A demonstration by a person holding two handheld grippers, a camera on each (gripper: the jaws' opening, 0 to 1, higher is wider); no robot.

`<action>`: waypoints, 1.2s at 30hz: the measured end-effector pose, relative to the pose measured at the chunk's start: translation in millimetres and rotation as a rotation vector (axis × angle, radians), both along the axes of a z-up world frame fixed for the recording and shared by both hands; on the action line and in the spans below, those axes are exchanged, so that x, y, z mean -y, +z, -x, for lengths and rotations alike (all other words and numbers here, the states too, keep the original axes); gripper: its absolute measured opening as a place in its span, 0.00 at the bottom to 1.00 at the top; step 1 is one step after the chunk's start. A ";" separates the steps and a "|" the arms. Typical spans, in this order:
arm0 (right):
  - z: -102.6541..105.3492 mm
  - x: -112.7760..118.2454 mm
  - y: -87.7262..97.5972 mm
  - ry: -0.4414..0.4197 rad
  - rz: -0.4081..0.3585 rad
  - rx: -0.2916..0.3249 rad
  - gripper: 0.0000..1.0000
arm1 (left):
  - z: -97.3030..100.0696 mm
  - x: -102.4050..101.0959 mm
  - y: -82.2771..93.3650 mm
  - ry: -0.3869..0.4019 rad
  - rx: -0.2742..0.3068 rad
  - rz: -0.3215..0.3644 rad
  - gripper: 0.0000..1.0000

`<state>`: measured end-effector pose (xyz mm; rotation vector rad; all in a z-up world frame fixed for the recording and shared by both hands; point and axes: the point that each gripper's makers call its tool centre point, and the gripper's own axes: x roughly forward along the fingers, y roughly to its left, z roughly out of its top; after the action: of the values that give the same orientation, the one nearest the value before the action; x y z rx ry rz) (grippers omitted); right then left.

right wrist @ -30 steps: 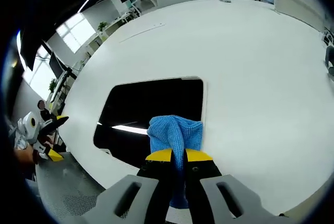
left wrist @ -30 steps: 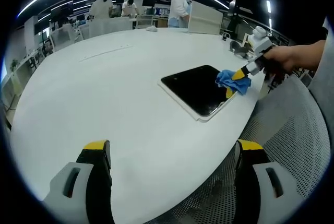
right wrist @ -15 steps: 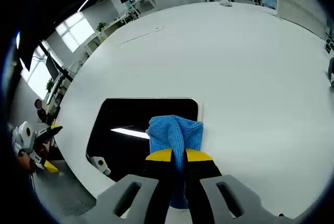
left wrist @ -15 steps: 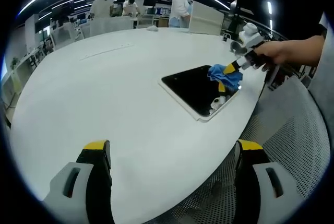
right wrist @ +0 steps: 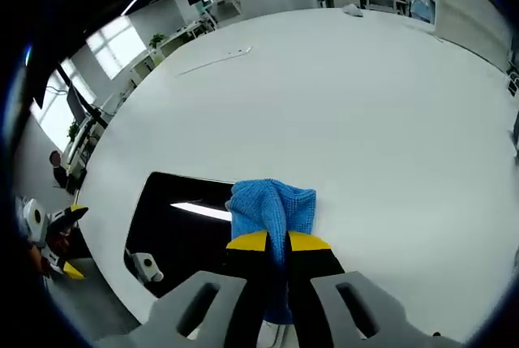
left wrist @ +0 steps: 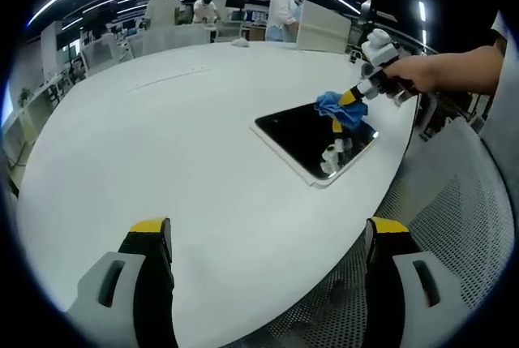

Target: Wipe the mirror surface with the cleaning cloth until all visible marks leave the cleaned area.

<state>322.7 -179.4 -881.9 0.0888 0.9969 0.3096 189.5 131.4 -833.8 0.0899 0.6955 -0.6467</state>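
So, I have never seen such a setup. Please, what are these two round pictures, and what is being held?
A person holds a hand tool with two fingers in each hand, and a fisheye camera rides on each tool. The left gripper view looks across a white table; its own left gripper is open and holds nothing. There you see the right gripper in the person's hand, pressing a blue cloth at the far edge of a dark mirror lying flat. The right gripper view looks along that tool: its fingers are shut on the cloth.

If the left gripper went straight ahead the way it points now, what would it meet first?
Probably bare white table: the left gripper is open over its near edge, and the mirror lies off to the right, though depth is unclear.
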 end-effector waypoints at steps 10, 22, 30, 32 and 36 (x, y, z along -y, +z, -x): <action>-19.2 -0.8 5.6 -0.024 0.010 0.020 0.02 | -2.1 -3.8 -1.1 0.012 0.002 -0.005 0.99; -16.7 7.7 9.6 -0.041 -0.030 0.016 0.03 | -3.5 -6.8 -2.6 0.025 0.001 -0.014 0.99; -5.0 47.9 42.3 -0.067 -0.058 0.051 0.03 | -3.1 -6.1 -2.1 0.024 0.001 -0.016 0.99; 0.2 62.6 44.8 -0.078 -0.044 0.050 0.03 | -3.4 -6.8 -2.9 0.025 0.001 -0.016 0.99; 6.3 87.5 38.6 -0.107 -0.029 0.043 0.03 | -4.0 -9.0 -5.1 0.025 0.002 -0.021 0.99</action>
<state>316.4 -266.9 -843.3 0.1607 0.9414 0.2266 193.5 140.4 -838.9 0.1015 0.7008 -0.6157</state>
